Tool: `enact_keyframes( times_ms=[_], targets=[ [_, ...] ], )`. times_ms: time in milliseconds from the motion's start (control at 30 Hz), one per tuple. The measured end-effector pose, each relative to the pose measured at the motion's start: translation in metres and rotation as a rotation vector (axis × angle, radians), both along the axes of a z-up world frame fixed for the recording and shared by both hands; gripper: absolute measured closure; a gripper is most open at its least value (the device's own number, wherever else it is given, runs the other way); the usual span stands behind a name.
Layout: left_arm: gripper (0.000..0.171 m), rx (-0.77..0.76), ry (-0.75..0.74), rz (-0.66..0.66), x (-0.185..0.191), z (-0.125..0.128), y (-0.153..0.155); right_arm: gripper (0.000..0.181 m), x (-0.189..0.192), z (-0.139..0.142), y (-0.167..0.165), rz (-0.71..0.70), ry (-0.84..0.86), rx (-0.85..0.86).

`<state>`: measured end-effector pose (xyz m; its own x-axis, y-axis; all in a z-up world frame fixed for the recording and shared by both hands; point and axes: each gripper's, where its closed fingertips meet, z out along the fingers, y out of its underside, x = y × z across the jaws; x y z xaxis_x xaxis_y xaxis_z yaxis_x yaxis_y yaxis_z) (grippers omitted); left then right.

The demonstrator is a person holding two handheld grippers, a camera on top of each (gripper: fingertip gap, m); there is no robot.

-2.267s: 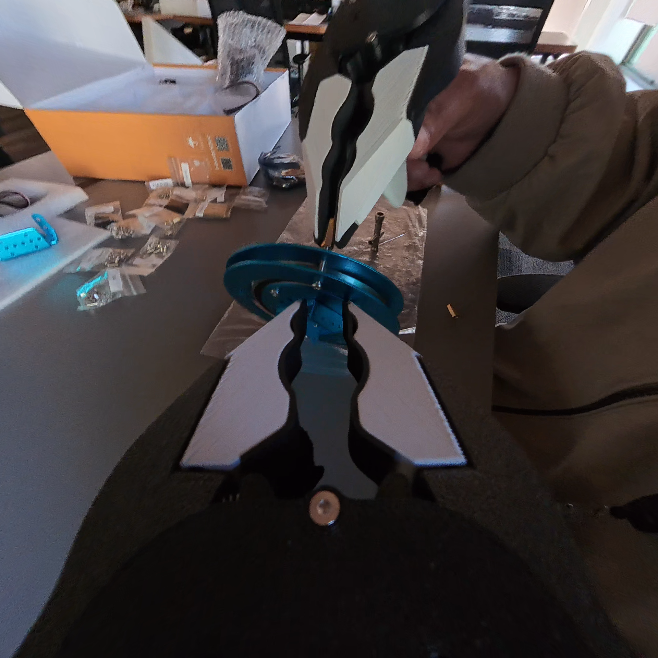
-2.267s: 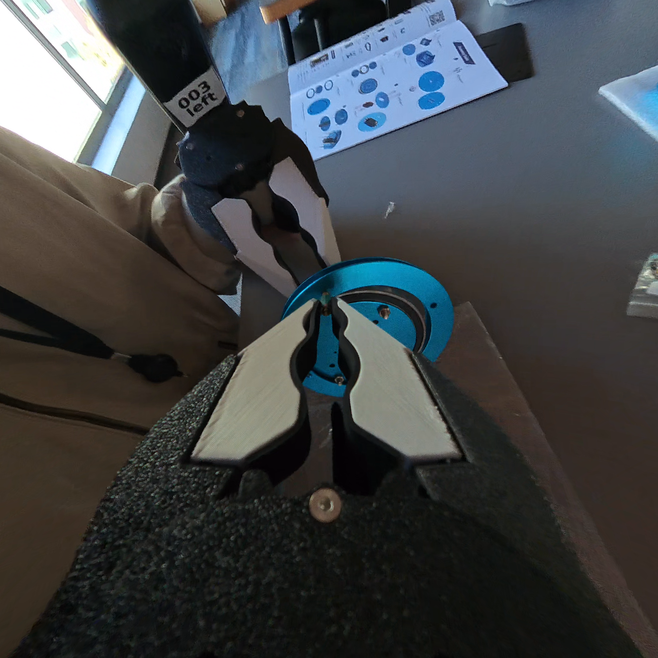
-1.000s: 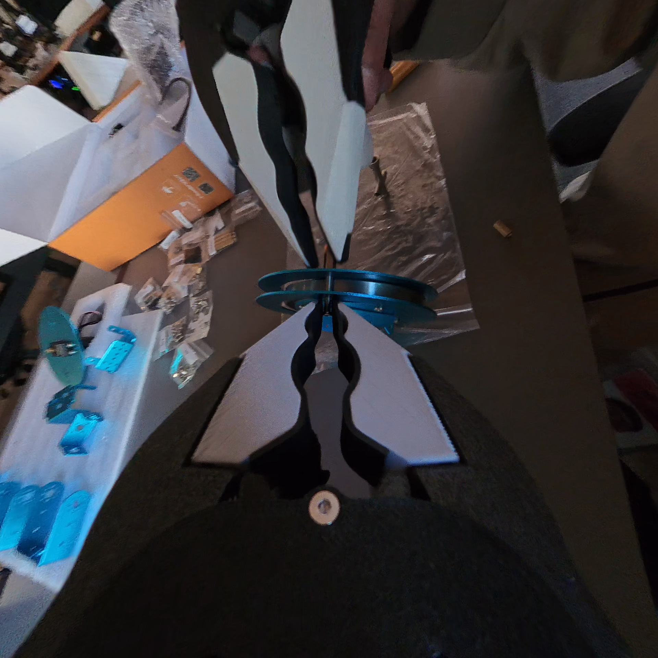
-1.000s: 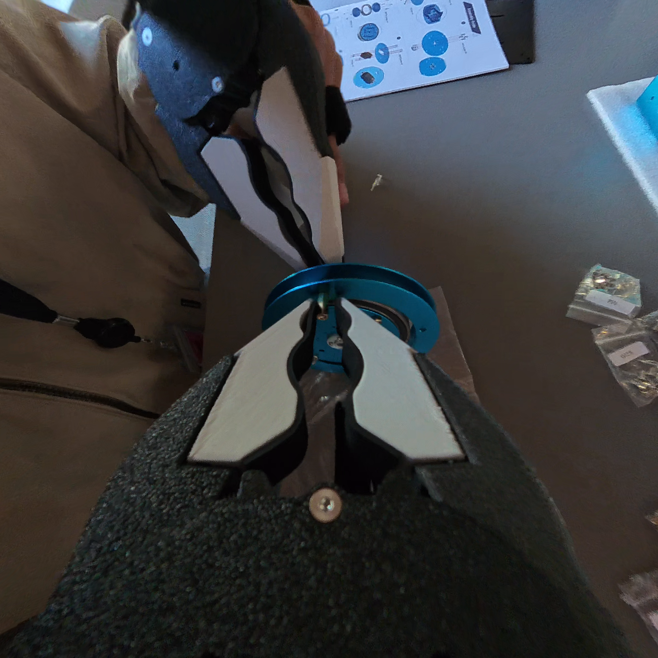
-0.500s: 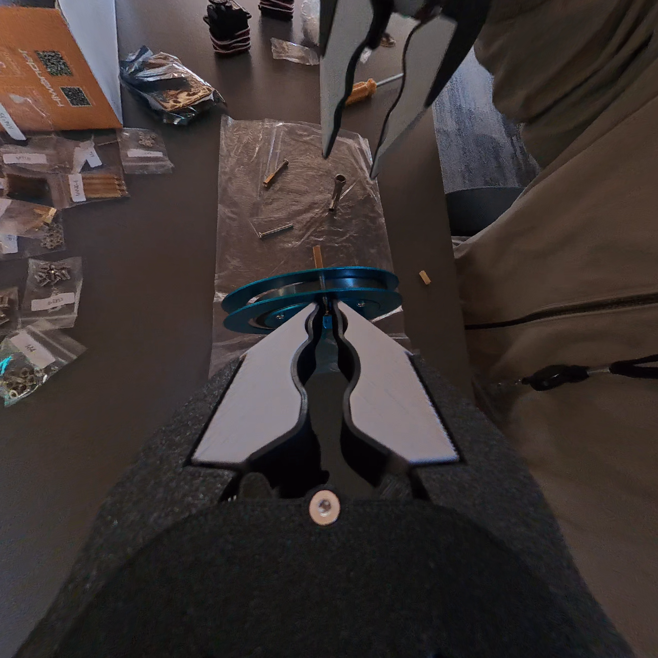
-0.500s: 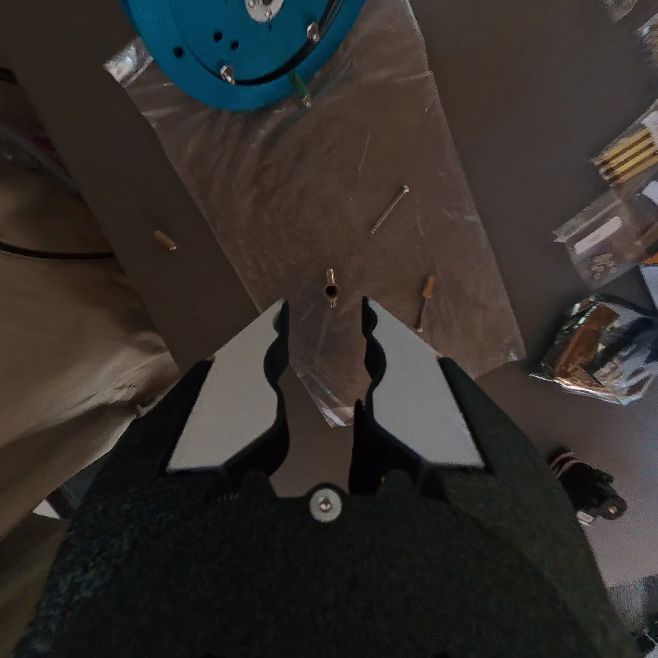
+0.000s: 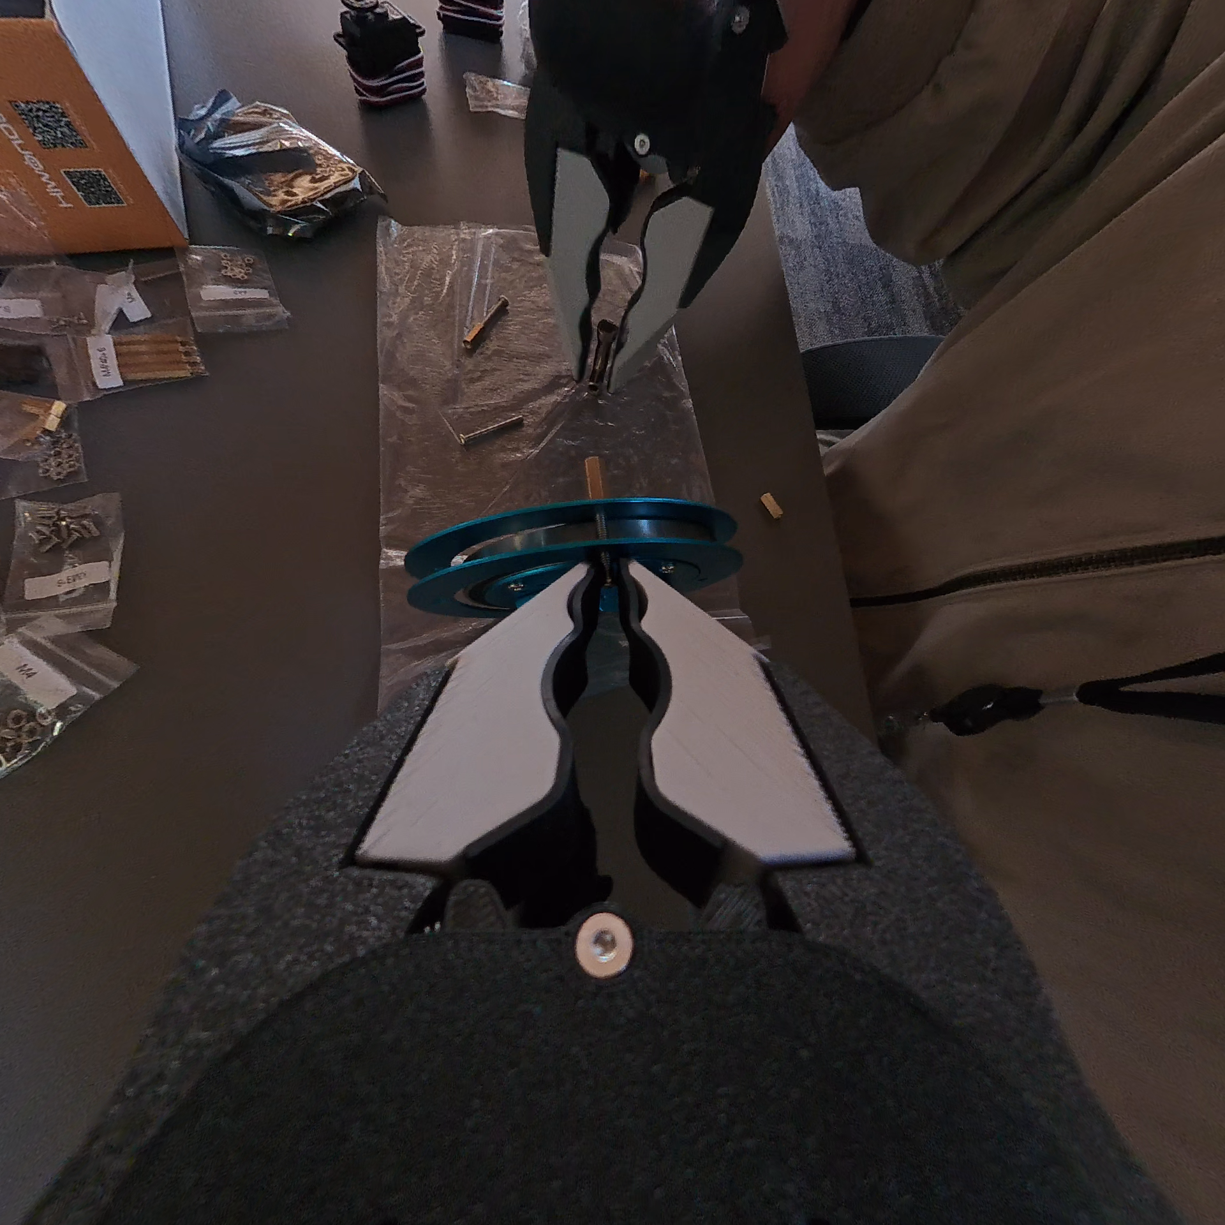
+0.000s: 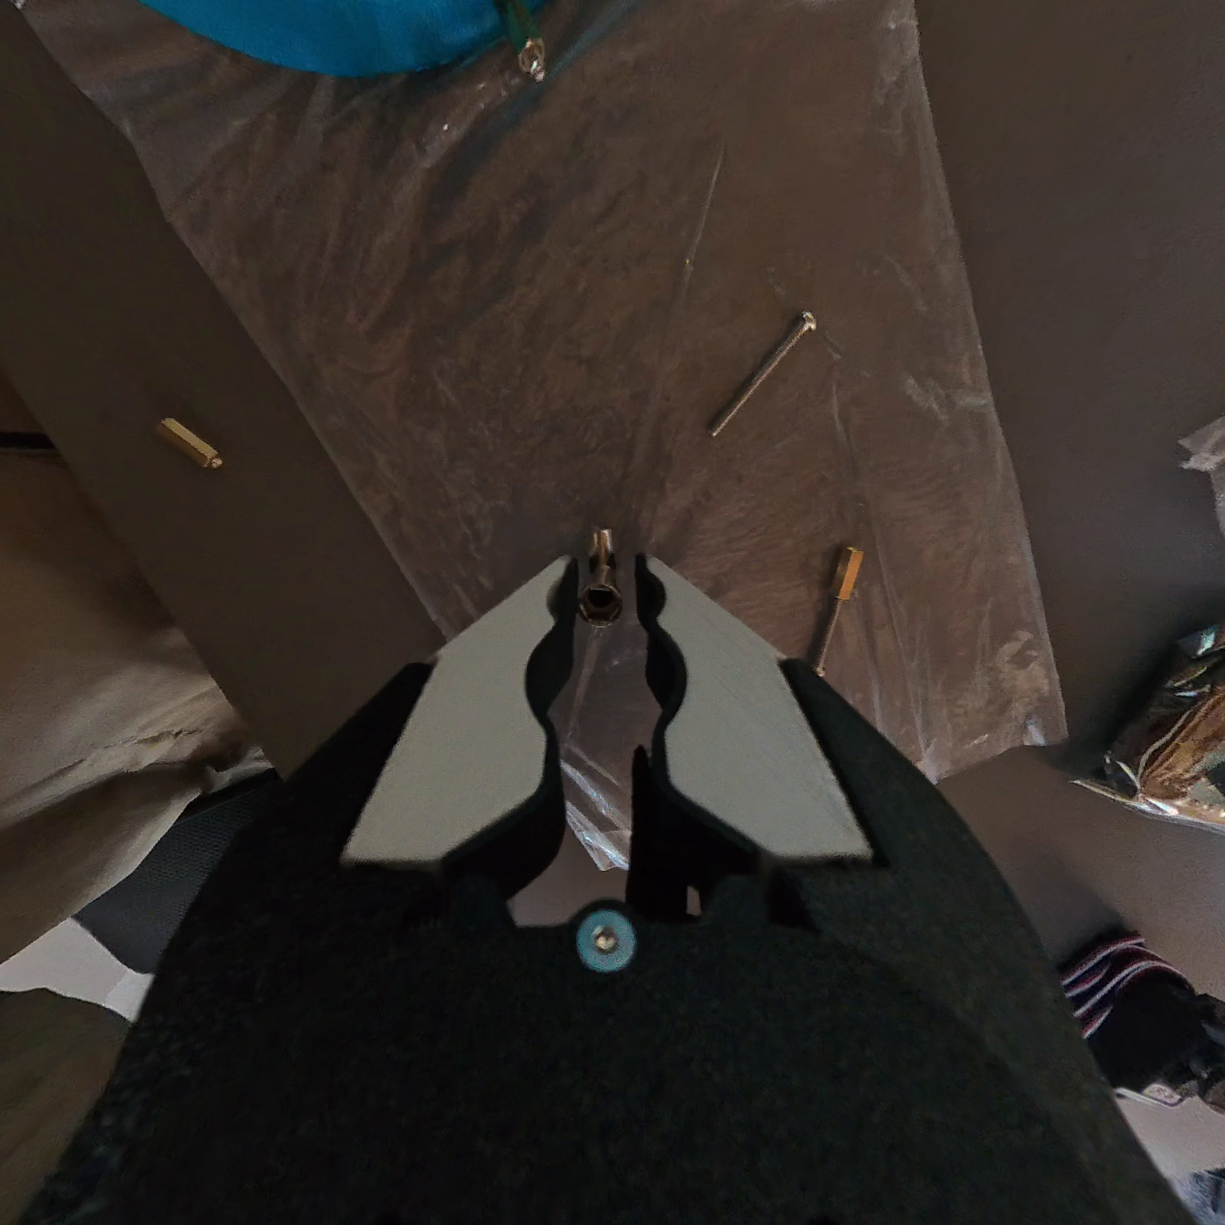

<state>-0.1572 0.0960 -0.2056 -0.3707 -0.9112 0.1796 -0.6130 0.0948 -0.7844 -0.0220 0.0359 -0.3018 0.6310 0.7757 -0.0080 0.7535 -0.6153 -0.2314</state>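
Note:
My left gripper is shut on the near edge of a blue double-disc wheel and holds it level above a clear plastic sheet. A brass standoff on a threaded screw stands up through the wheel's rim. My right gripper points down at the sheet, its jaws narrowly open either side of a small metal hex socket tube. The tube leans on the sheet, touching the left finger. The left wrist view shows the right gripper and the tube. The wheel's edge shows in the right wrist view.
On the sheet lie a long screw and a brass standoff on a screw. A loose brass standoff lies beside it. Left are an orange box, a foil bag, hardware bags and a servo. A person's tan jacket fills the right. My hands' fingertips stand some 20 centimeters from each other.
My right gripper let go at the wheel, moved to the plastic sheet, came down over the hex tube and narrowed its jaws around it. My left gripper kept hold of the wheel.

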Motion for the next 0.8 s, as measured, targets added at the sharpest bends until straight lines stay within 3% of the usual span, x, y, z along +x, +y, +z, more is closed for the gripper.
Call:
enact_keyframes(
  times_ms=[33, 200, 267, 433, 633, 800],
  targets=[
    [0.167, 0.003, 0.0, 0.001, 0.0, 0.0, 0.0, 0.174, 0.0, -0.001, 0.0, 0.011, -0.009, -0.002],
    [0.168, 0.027, -0.007, -0.024, -0.001, 0.0, -0.003, 0.175, 0.002, 0.007, 0.007, 0.026, -0.022, 0.063],
    [0.168, 0.03, -0.012, -0.042, -0.002, 0.0, -0.004, 0.175, -0.023, 0.033, 0.019, 0.038, 0.145, 0.168],
    [0.167, -0.013, -0.028, -0.101, -0.003, 0.0, -0.008, 0.175, -0.108, 0.134, 0.041, 0.137, 0.81, 0.505],
    [0.167, -0.044, -0.068, -0.234, -0.015, -0.002, -0.01, 0.175, -0.129, 0.119, 0.046, 0.339, 0.871, 0.724],
    [0.168, -0.099, -0.095, -0.3, -0.021, -0.004, -0.007, 0.175, -0.14, 0.111, 0.046, 0.394, 0.833, 0.77]
  ],
)
